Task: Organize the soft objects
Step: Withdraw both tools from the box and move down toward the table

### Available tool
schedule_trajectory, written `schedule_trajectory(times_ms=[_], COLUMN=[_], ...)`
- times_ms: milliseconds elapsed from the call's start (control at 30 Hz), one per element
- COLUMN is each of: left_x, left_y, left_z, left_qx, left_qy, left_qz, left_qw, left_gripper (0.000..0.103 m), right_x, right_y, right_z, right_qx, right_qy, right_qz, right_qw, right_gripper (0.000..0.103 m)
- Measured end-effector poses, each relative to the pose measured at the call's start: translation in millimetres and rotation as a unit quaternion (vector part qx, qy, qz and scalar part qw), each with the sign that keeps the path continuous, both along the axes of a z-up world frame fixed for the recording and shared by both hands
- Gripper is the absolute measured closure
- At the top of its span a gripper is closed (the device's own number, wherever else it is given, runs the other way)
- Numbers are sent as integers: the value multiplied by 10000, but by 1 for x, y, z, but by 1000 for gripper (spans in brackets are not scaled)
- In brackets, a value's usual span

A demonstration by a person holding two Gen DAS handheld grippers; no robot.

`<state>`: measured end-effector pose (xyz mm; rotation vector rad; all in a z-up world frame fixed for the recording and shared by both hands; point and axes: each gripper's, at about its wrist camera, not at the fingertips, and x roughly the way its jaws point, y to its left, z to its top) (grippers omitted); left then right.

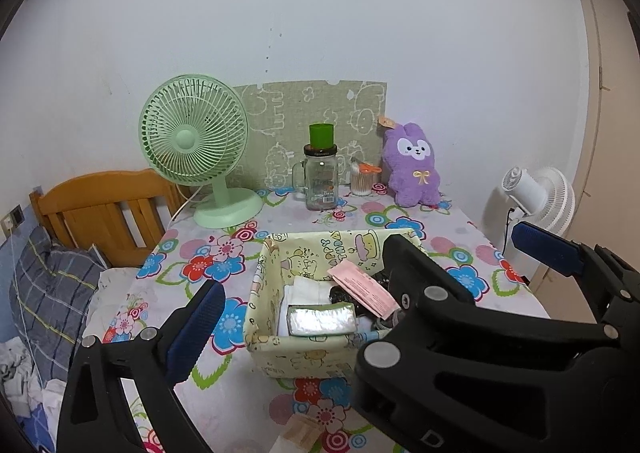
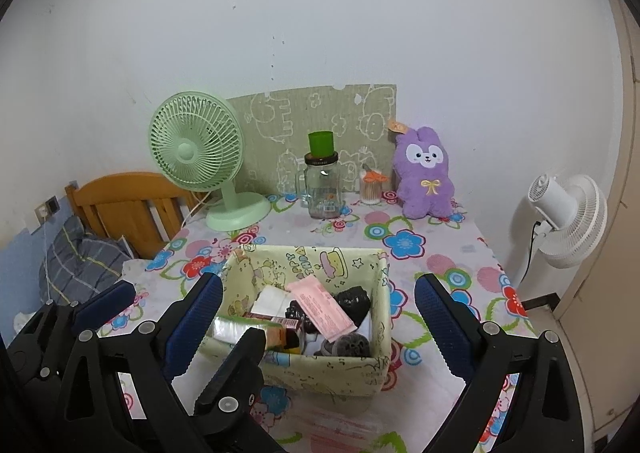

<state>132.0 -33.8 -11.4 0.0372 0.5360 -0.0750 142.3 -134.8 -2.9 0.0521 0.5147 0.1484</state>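
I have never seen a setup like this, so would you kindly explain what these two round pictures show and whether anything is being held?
A person holds a two-finger tool in each hand; each tool carries a wide-angle camera looking along its blue-padded fingers. One picture comes from the left tool, the other from the right tool. Both stand open and hold nothing. On the flowered table sit a fabric basket of small items, a green fan, a glass jar and a purple plush rabbit.
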Motion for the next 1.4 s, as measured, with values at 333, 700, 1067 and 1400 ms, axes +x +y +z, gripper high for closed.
schedule_trajectory(times_ms=[333,700,1067,1400], left_x=[-23,-46,-62,-68], left_y=[-2,-2,2,4], left_z=[2,-5,-13,-29], left_qx=[-29,-37,-96,-73], left_qy=[-81,-53,-73,2], left_qz=[-22,-83,-157,-193], left_qw=[10000,9999,9998,9998], left_gripper=[3,4,4,4], right_x=[-25,-48,-69,-73], right_y=[-3,-1,3,6], right_z=[3,-3,-11,-29], right_qx=[-18,-31,-137,-109], right_qy=[-91,-64,-71,20], right_qz=[-4,49,46,56], right_qw=[10000,10000,9999,9999], right_gripper=[5,5,5,5])
